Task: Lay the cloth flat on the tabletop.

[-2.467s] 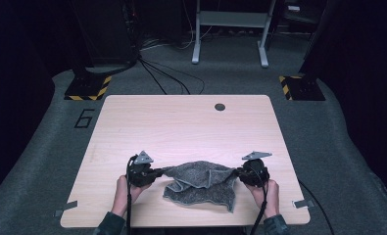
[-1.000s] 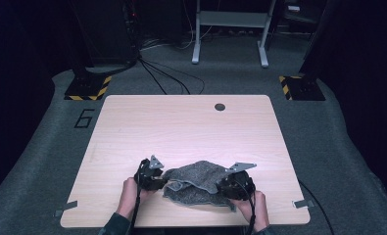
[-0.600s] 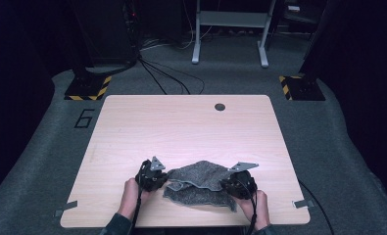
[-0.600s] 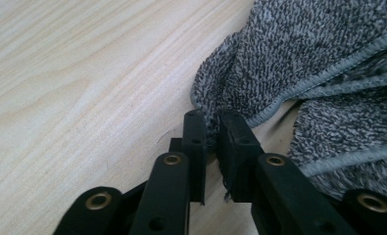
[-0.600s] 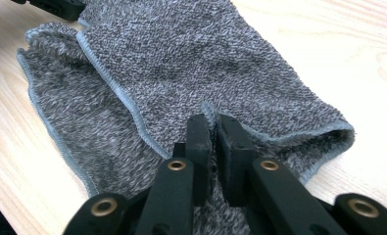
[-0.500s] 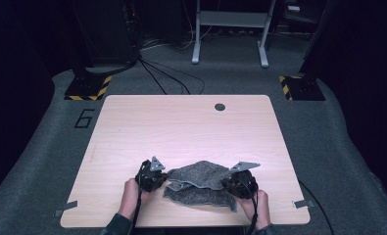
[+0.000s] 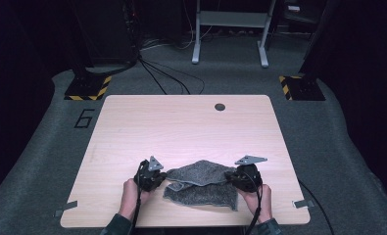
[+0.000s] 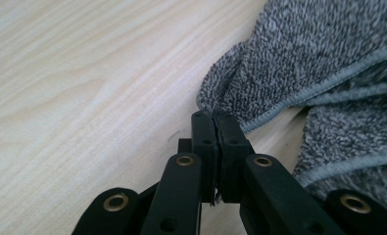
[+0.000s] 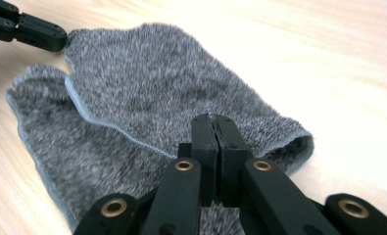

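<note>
A grey terry towel (image 7: pixel 201 183) lies folded over itself on the wooden table (image 7: pixel 181 127), close to the front edge. My left gripper (image 7: pixel 162 177) sits at the towel's left end. In the left gripper view its jaws are shut on a corner of the towel (image 8: pixel 318 54), pinched at the tips of the left gripper (image 8: pixel 214 117). My right gripper (image 7: pixel 229 177) sits at the towel's right end. In the right gripper view the right gripper (image 9: pixel 213 120) is shut on the hemmed edge of the towel (image 9: pixel 147 88), with the left gripper (image 9: pixel 29 29) at the far corner.
A round cable hole (image 7: pixel 220 106) is near the table's far edge. Tape strips (image 7: pixel 65 209) mark the front corners. On the carpet beyond lie cables (image 7: pixel 166 81), two yellow-and-black striped bases (image 7: pixel 88 88) and a metal stand (image 7: pixel 230 29).
Both grippers have come down and inward toward the front of the table. The towel, held up and stretched before, now lies folded between them. Little has moved in the last half second.
</note>
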